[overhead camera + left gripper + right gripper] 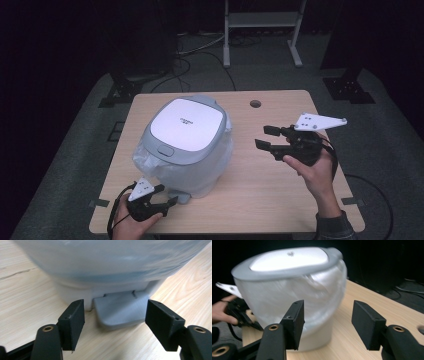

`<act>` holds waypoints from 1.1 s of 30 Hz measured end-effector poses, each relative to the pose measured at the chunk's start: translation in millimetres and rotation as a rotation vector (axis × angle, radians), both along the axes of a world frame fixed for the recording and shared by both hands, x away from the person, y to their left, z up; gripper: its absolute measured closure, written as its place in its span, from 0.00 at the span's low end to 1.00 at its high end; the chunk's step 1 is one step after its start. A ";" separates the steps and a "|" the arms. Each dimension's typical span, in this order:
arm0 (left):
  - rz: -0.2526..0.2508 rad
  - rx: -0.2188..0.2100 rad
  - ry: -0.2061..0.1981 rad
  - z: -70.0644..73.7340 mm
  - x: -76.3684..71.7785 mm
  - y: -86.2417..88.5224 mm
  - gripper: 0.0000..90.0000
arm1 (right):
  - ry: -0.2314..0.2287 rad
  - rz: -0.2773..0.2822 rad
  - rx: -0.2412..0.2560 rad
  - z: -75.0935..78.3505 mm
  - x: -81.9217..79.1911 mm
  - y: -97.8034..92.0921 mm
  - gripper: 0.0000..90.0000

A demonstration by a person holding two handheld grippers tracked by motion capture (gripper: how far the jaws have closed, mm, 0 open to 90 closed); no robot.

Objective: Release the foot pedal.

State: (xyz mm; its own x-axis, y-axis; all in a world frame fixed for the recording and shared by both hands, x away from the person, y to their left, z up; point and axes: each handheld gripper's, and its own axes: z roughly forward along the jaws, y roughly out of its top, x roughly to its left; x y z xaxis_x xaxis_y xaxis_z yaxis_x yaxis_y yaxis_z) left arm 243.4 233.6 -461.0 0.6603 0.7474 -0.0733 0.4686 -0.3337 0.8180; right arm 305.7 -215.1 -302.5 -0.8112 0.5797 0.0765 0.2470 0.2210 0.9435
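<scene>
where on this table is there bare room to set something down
Bare wood lies right of the pedal bin, between it and the table edge, under the raised right gripper, and along the far edge around the round hole. The near-left corner is crowded: the left gripper flanks the pedal.

Bin [187, 145]: white body, grey lid rim, white lid panel, grey pedal [120, 312], clear bag liner. Counter [280, 195] light wood grain. Both grippers black, white top plates.
</scene>
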 end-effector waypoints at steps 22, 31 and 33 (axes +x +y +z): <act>0.040 0.069 0.030 -10.4 6.8 30.1 0.10 | 0.113 -0.224 -0.095 -86.0 -5.3 -65.4 0.25; 0.040 0.114 0.041 -17.8 9.8 33.1 0.10 | 0.191 -0.288 -0.141 -124.7 -8.9 -83.8 0.24; 0.040 0.122 0.044 -19.3 10.8 33.8 0.10 | 0.204 -0.296 -0.148 -131.7 -9.9 -86.6 0.24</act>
State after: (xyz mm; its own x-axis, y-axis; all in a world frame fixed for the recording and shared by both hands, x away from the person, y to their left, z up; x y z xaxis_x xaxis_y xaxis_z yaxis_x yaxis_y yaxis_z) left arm 254.2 267.3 -480.3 0.6280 0.7782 -0.0089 0.5181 -0.4095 0.7509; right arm 295.8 -301.6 -434.3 -0.5842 0.8031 0.1173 0.4999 0.2422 0.8315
